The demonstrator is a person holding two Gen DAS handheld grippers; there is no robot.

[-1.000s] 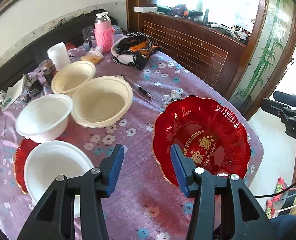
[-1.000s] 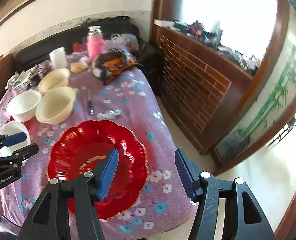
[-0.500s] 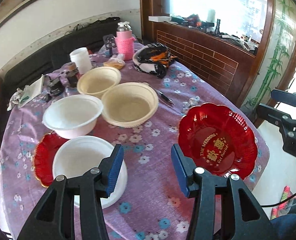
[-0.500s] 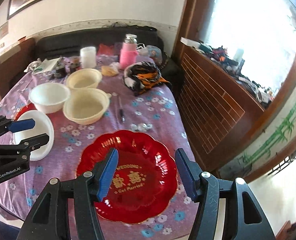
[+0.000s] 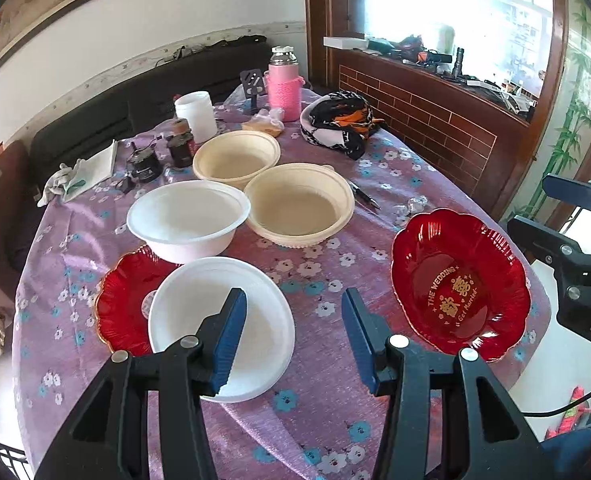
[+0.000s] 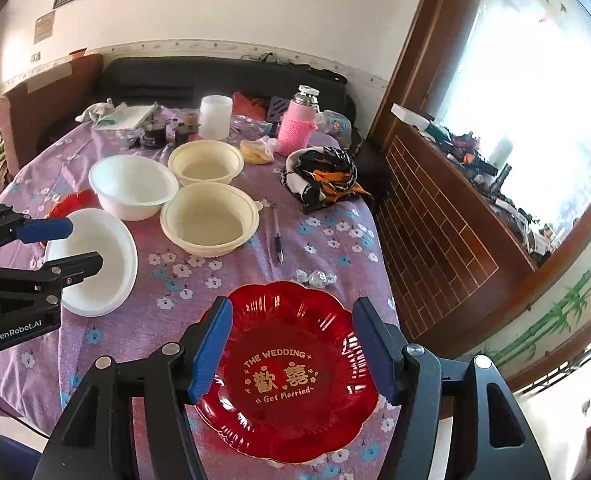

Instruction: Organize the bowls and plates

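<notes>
A white bowl (image 5: 221,328) hides much of the small red plate (image 5: 123,308).

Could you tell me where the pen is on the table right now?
In the right wrist view the pen lies on the purple tablecloth, just right of the nearer cream bowl and beyond the wedding plate.

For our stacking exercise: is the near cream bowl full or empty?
Empty. The near cream bowl shows its bare inner wall and bottom in both views, with nothing inside.
</notes>
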